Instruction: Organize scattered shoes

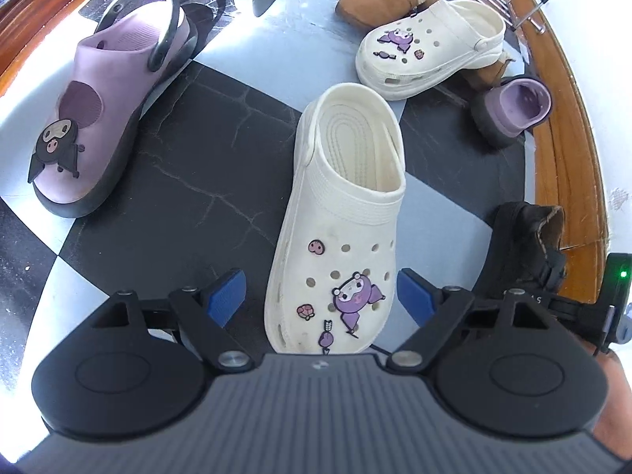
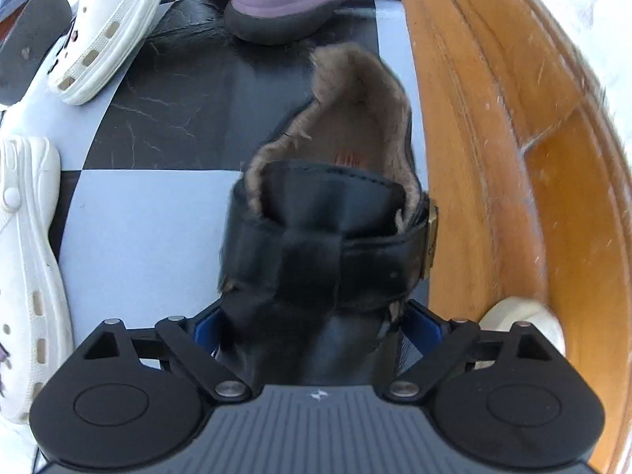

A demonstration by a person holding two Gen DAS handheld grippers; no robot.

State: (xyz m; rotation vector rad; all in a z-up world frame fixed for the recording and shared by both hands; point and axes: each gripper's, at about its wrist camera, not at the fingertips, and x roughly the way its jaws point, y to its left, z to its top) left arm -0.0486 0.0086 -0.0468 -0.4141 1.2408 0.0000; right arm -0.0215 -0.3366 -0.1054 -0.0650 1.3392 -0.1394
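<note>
Underneath everything I have a checkered floor [image 1: 205,181] of glossy black and pale tiles, the black ones veined like marble, edged on one side by a scuffed wooden border [image 2: 493,126]. Scattered across it are the shoes: a lilac platform sandal [image 1: 106,118] with a dark thick sole and a cartoon charm, a white clog [image 1: 347,221] of smooth moulded foam with vent holes and purple charms, its mate [image 1: 426,47] resting against a tan suede fleece-lined slipper [image 1: 379,4], and a second lilac shoe [image 1: 509,110] near the border. My left gripper [image 1: 322,296] hangs over the toe of the nearer white clog, blue pads wide apart on either side with clear gaps, touching nothing. My right gripper [image 2: 316,328] straddles the toe of a black leather slipper [image 2: 328,237] with a buckled strap and matted brown fur lining; its pads sit very close to the leather, spread wide, and I judge they are not pressing. My worries: the clog's rounded foam toe is slick and tapers, so a squeeze that far forward could squirt it out; the slipper's soft leather may collapse and twist under the pads, and it lies just beside the wooden border, where the outer finger could catch.
</note>
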